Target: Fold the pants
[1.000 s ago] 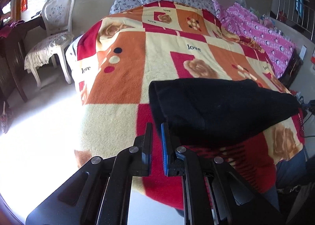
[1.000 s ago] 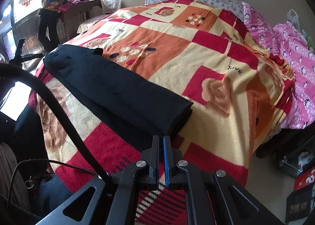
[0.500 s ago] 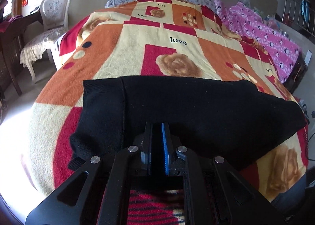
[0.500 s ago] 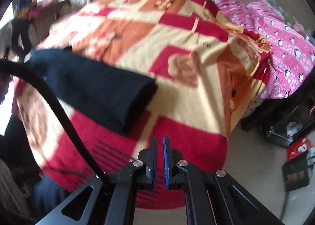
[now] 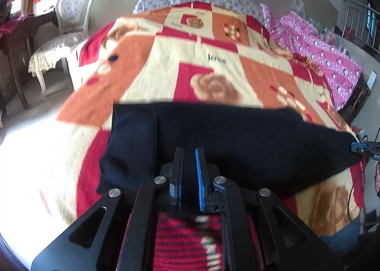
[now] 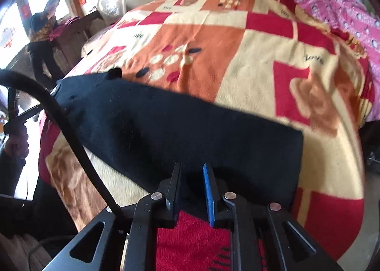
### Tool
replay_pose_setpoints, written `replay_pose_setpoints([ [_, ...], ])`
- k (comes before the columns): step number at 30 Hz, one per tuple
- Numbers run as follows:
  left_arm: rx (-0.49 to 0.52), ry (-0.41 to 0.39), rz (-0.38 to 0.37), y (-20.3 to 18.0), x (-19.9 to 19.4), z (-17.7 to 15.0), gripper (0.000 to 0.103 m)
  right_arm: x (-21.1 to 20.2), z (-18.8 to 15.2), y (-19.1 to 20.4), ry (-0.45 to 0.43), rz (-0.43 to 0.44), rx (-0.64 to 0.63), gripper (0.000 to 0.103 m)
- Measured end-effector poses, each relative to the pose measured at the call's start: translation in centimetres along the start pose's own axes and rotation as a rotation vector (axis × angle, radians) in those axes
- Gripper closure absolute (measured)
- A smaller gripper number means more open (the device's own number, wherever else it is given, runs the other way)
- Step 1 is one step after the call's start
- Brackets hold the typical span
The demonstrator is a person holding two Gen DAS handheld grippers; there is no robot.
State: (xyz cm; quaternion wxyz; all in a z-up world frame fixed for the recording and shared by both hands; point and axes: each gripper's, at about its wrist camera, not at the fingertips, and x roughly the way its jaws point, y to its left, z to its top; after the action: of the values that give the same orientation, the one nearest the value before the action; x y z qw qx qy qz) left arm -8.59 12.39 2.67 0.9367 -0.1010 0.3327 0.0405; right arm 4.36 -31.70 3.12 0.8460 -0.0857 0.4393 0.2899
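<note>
Left hand-held gripper (image 5: 189, 152) slightly parted — right hand-held gripper (image 6: 192, 168) wider apart.

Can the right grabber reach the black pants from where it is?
Probably yes. The right gripper is open, its fingers sitting right at the near edge of the black pants on the blanket. Nothing lies between them, and the black cable runs off to the side.

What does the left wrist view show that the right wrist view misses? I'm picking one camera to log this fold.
Only the left wrist view shows the whole white chair, a metal railing and the right tongs' tip at the pants' far end. Only the right wrist view shows a standing person and a black cable. Both show the black pants on the patterned blanket, pink bedding, and tongs open at the pants' near edge: left tongs, right tongs.
</note>
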Motion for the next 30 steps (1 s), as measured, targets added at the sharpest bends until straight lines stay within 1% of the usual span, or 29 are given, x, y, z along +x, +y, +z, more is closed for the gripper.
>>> replay_pose_setpoints([
  [1,-0.015,-0.023,0.014,-0.3,0.1,0.9,0.094,-0.5,0.8,0.5,-0.042,0.017,0.009,0.087],
  [3,-0.073,-0.032,0.052,-0.2,1.0,2.0,0.093,-0.7,2.7,1.9,-0.109,0.077,0.022,0.087],
  [4,-0.108,-0.017,0.07,0.1,2.0,2.3,0.086,-0.5,3.5,2.8,-0.131,0.092,0.021,0.085],
  [5,-0.139,0.011,0.098,0.4,3.0,2.3,0.075,0.0,4.5,3.9,-0.149,0.11,0.014,0.084],
  [6,-0.176,0.062,0.146,0.8,4.3,1.9,0.073,0.7,5.5,5.5,-0.164,0.138,-0.001,0.083],
  [7,-0.198,0.073,0.146,1.1,4.9,1.2,0.073,1.7,6.5,7.3,-0.17,0.16,-0.02,0.082],
  [8,-0.174,0.02,0.156,0.7,4.3,0.6,0.073,2.7,7.2,8.8,-0.163,0.172,-0.036,0.076],
  [9,-0.131,0.021,0.177,0.2,4.2,0.1,0.073,4.0,7.6,10.1,-0.147,0.187,-0.057,0.07],
  [10,-0.078,0.003,0.206,-0.4,3.8,-0.4,0.073,5.7,7.8,11.5,-0.107,0.207,-0.093,0.058],
  [11,-0.049,-0.018,0.225,-0.8,3.3,-1.1,0.073,7.6,7.7,12.6,-0.04,0.203,-0.121,0.051],
  [12,-0.041,-0.038,0.227,-0.8,2.8,-1.7,0.072,9.1,7.3,13.3,0.02,0.18,-0.134,0.051],
  [13,-0.042,-0.06,0.224,-0.6,2.4,-2.2,0.072,8.5,7.1,14.2,-0.06,0.132,-0.169,0.049],
  [14,-0.048,-0.082,0.215,-0.4,2.0,-2.6,0.072,8.4,7.1,14.8,-0.059,0.125,-0.183,0.049],
  [15,-0.057,-0.096,0.208,-0.2,1.8,-2.9,0.073,8.5,7.7,15.4,-0.03,0.144,-0.192,0.049],
  [16,-0.067,-0.109,0.202,0.0,1.8,-3.0,0.073,8.2,8.4,15.7,-0.041,0.164,-0.182,0.049],
  [18,-0.088,-0.138,0.196,0.2,1.6,-3.4,0.073,6.9,10.0,16.0,-0.128,0.194,-0.146,0.049],
  [20,-0.1,-0.167,0.2,0.0,1.4,-3.9,0.073,6.5,11.5,16.6,-0.175,0.245,-0.132,0.049],
  [21,-0.103,-0.178,0.203,-0.1,1.3,-4.1,0.073,7.0,12.3,17.1,-0.182,0.291,-0.144,0.049],
  [22,-0.106,-0.18,0.202,-0.1,1.2,-4.2,0.073,8.4,12.9,18.0,-0.172,0.311,-0.164,0.049],
  [23,-0.109,-0.177,0.2,-0.2,1.1,-4.2,0.073,9.6,13.1,18.6,-0.153,0.302,-0.186,0.049],
  [25,-0.137,-0.157,0.184,0.2,1.2,-3.7,0.073,13.8,13.0,19.5,-0.029,0.229,-0.232,0.047],
  [26,-0.151,-0.145,0.179,0.3,1.2,-3.5,0.073,14.6,12.8,19.3,-0.024,0.231,-0.236,0.043],
  [27,-0.164,-0.13,0.179,0.4,1.3,-3.2,0.073,13.8,12.9,19.1,-0.066,0.27,-0.227,0.036],
  [28,-0.177,-0.109,0.182,0.3,1.4,-2.9,0.068,13.9,13.0,19.1,-0.037,0.303,-0.22,0.029],
  [29,-0.187,-0.089,0.164,0.1,1.5,-2.5,0.053,14.0,12.8,19.2,-0.028,0.309,-0.233,0.028],
  [30,-0.191,-0.066,0.125,-0.1,1.7,-2.0,0.043,13.9,12.6,19.3,-0.033,0.304,-0.249,0.027],
])
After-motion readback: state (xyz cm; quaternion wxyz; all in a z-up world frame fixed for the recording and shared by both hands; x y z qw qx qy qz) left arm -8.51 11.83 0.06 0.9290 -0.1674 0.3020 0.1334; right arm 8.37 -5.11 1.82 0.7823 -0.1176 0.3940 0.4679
